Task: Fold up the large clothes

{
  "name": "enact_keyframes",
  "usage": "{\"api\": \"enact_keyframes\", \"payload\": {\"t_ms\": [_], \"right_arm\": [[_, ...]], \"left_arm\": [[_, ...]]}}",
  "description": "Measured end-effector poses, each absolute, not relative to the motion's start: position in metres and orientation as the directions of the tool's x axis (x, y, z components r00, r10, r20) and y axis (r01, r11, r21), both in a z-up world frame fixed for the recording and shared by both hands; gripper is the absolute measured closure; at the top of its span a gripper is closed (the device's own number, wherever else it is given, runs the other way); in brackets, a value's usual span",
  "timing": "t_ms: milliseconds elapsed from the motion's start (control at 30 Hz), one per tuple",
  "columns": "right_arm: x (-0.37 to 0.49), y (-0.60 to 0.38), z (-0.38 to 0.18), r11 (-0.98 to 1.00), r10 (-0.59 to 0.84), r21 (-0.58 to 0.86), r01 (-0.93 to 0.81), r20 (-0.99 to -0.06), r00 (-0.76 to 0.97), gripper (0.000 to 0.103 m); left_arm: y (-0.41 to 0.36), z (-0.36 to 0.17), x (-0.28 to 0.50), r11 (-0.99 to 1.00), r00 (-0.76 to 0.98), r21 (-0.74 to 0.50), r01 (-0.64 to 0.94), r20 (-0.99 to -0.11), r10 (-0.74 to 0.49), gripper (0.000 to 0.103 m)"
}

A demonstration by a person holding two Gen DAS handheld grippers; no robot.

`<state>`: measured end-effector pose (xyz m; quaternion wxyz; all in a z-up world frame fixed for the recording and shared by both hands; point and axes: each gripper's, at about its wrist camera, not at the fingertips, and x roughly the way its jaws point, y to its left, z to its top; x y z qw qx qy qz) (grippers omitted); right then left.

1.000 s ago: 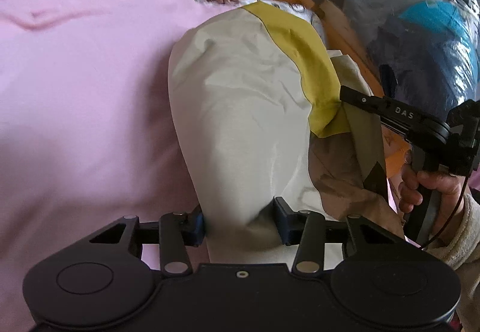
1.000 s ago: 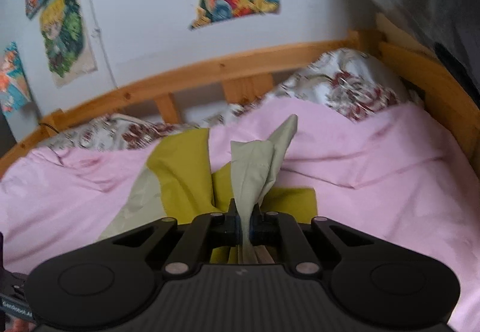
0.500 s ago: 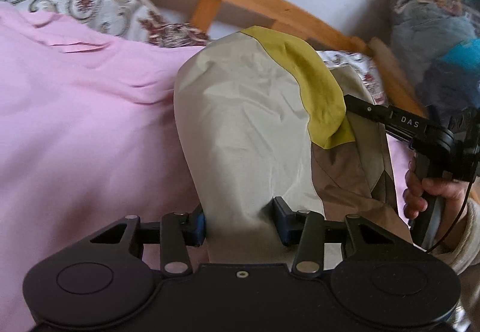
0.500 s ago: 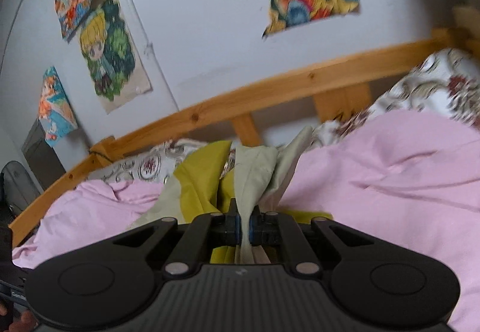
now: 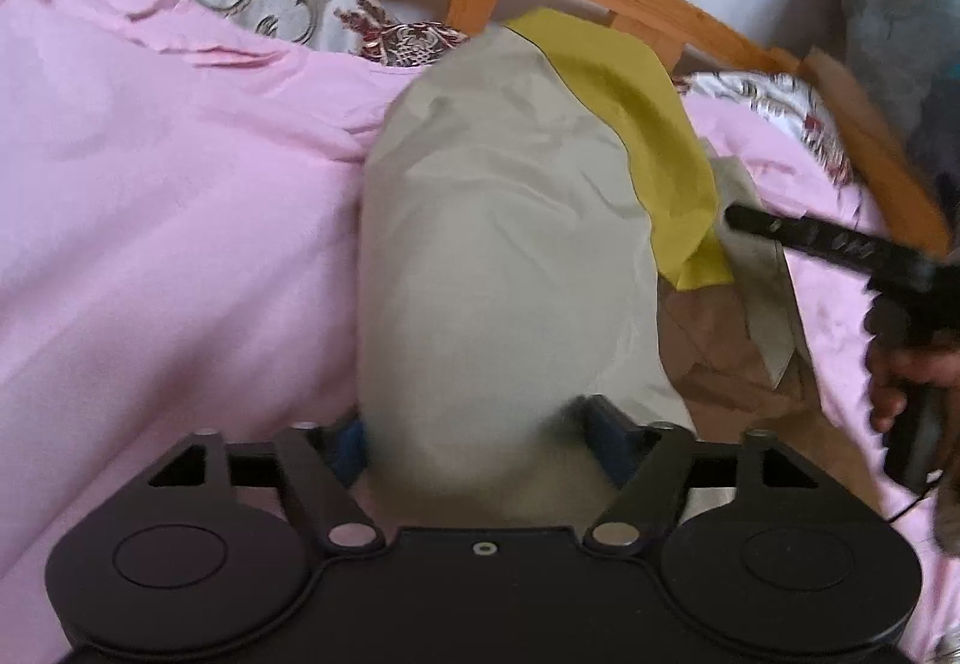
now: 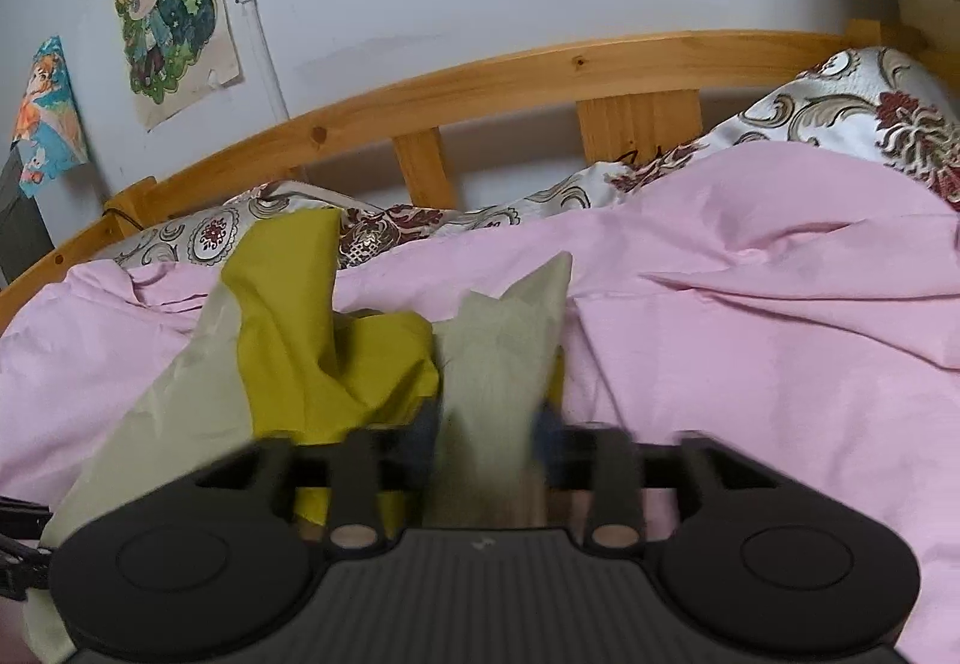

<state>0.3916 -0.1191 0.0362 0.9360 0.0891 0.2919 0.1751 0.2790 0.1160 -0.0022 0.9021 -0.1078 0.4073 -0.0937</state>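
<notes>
Setting: pink bedsheet [image 5: 180,244] over a bed with a wooden frame [image 6: 540,70]; patterned pillow [image 6: 870,106] along the rail; posters [image 6: 174,16] on the white wall.
Left gripper [image 5: 480,436]: yours, low in the left wrist view; jaws opening, set wide apart. Grey-green cloth lies between the fingers; the pads no longer look pressed into it.
Right gripper [image 6: 489,424]: yours, low in the right wrist view, blurred; jaws opening, a grey-green fold of cloth standing between the blue pads, loose rather than pinched. In the left wrist view its black fingers reach in from the right edge, your hand [image 5: 900,382] on the handle.
Garment [image 5: 510,274]: large, grey-green with a mustard-yellow panel and a tan part; lies on the pink sheet, stretching from the left gripper toward the rail, its right edge at the right gripper.
Bundle [image 5: 900,4]: dark clothes, blurred, far right beyond the frame.
</notes>
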Motion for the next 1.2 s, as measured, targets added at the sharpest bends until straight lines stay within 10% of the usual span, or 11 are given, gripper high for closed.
{"api": "enact_keyframes", "payload": {"t_ms": [400, 1200], "right_arm": [[0.314, -0.118, 0.055, 0.942, 0.323, 0.059, -0.331, -0.44, 0.838, 0.0], [0.128, -0.111, 0.134, 0.963, 0.268, 0.061, -0.261, -0.185, 0.945, 0.0]], "left_arm": [[0.096, 0.004, 0.269, 0.983, 0.685, -0.186, 0.001, -0.715, -0.136, 0.007], [0.07, 0.107, 0.094, 0.995, 0.902, -0.058, 0.077, -0.422, -0.094, 0.001]]}}
